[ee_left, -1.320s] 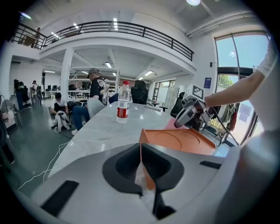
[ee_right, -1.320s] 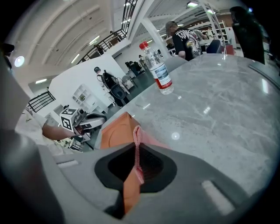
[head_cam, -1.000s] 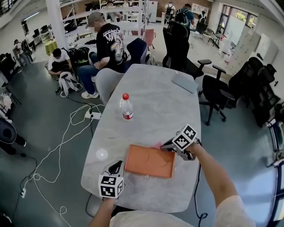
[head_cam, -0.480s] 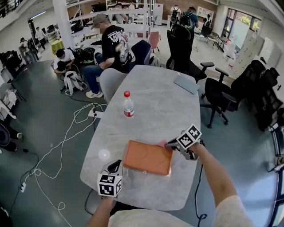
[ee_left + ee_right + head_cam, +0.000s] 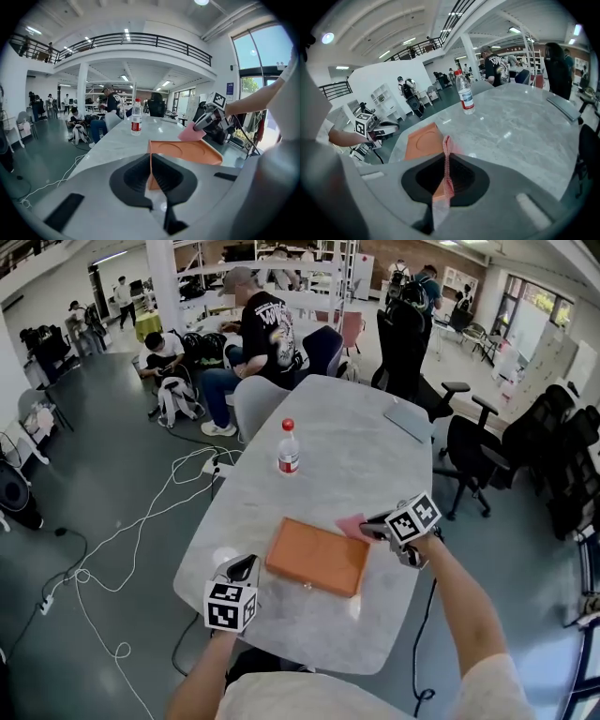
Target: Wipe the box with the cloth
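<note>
A flat orange box (image 5: 317,556) lies on the grey table (image 5: 337,456) in front of me. My left gripper (image 5: 244,566) is at the box's near left corner. In the left gripper view its jaws (image 5: 151,161) are shut on the box's thin orange edge (image 5: 187,151). My right gripper (image 5: 372,521) is at the far right side of the box, shut on a pink cloth (image 5: 352,524). The cloth (image 5: 191,132) hangs over the box's far right edge. In the right gripper view the cloth (image 5: 446,154) runs between the jaws, with the box (image 5: 423,140) just beyond.
A water bottle with a red cap (image 5: 288,448) stands further up the table. A thin grey laptop (image 5: 410,420) lies at the far right edge. Office chairs (image 5: 469,442) ring the table, people sit beyond its far end, and white cables (image 5: 141,521) trail on the floor at the left.
The head view has swung a little to the left. My right gripper has drawn the cloth slightly outward at the box's far right edge, so more pink shows. The left gripper has stayed at its corner.
</note>
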{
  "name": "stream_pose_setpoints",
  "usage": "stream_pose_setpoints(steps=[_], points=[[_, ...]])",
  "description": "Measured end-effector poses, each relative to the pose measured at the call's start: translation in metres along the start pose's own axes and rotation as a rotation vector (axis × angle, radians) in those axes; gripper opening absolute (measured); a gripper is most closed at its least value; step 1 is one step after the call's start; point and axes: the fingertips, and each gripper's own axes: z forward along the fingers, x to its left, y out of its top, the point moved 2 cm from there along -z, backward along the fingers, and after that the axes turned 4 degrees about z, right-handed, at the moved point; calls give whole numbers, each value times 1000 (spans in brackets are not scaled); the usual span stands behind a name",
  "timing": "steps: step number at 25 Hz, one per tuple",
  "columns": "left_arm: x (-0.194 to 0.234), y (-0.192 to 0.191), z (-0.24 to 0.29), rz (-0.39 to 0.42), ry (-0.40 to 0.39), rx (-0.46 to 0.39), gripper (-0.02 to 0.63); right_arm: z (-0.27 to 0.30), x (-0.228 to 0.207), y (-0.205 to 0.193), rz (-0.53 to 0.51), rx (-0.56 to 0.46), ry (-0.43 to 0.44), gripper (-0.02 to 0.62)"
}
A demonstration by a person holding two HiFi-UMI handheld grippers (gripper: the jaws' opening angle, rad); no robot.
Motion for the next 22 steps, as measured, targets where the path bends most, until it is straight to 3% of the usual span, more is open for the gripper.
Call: stream_pose_setpoints(steps=[5, 14, 22], points=[[-3, -5, -19, -18, 34, -8, 17, -7, 21, 9, -74, -23, 10, 15], [19, -12, -31, -35, 48, -18, 17, 11, 58, 47, -275, -16, -48, 15], [59, -14, -29, -29, 21, -17, 17, 50, 74, 85, -329, 18, -86, 15]])
